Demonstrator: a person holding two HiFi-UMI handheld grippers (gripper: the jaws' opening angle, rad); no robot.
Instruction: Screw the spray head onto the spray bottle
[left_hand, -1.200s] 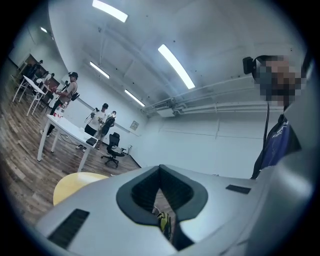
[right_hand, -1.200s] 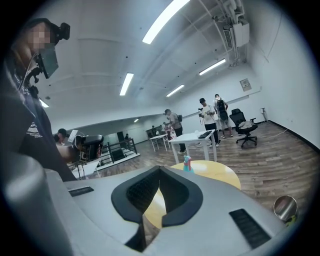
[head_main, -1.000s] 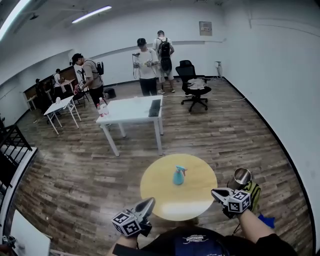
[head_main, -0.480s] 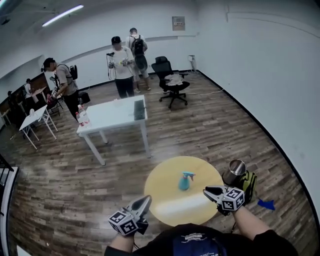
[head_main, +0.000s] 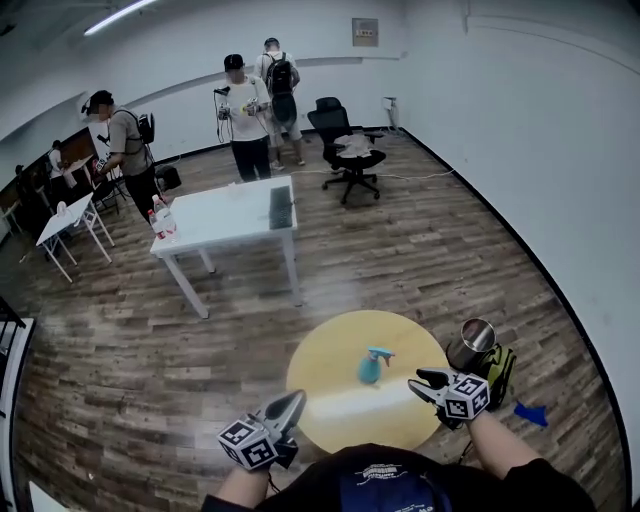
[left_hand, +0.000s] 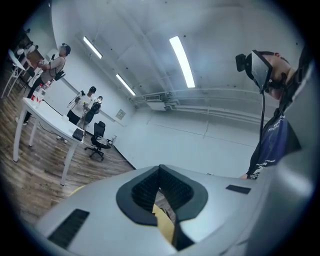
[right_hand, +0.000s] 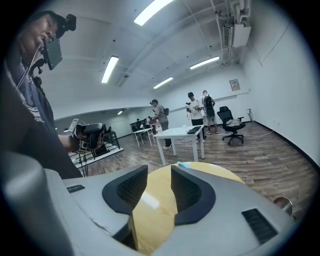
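Mid-frame, the teal plastic spray bottle (head_main: 370, 367) looks light and tippy; we'd pinch its body. Our left gripper (head_main: 293, 403) is pressed together, and our right gripper (head_main: 419, 381) has just been opening, empty.

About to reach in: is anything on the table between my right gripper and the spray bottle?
Nothing visible. Only bare table lies between the spray bottle and the right gripper, whose empty jaws have just been opening.
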